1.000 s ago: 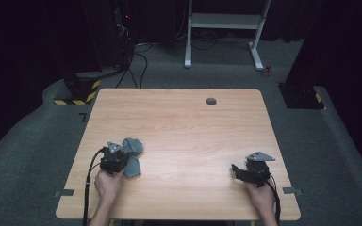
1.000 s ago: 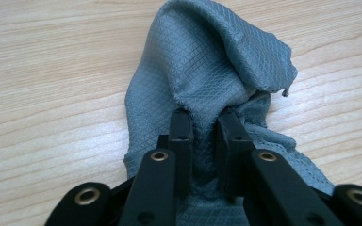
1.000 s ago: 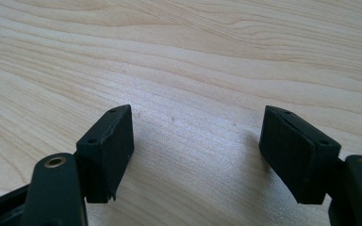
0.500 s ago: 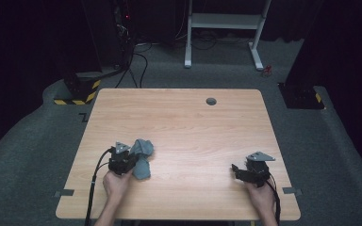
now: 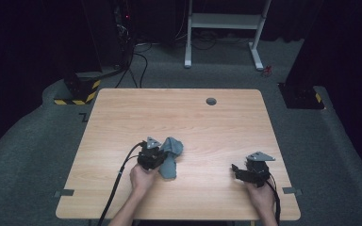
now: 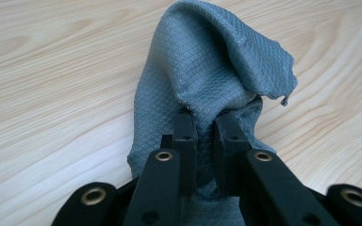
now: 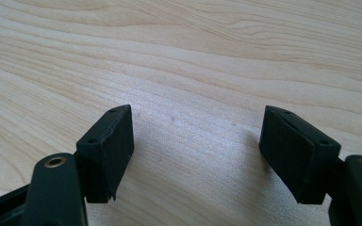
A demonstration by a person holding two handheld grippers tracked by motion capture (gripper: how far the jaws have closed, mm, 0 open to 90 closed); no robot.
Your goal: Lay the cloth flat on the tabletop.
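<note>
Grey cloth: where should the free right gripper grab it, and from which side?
Take the loose raised fold of the grey cloth, coming from the table's right. The left gripper already pinches the near bunch; the right gripper is open and that side looks unobstructed.

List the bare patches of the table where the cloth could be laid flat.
Bare wood lies between the grey cloth and the right gripper, and across the table up to the dark hole. It is crowded only where the left gripper pinches the cloth.
</note>
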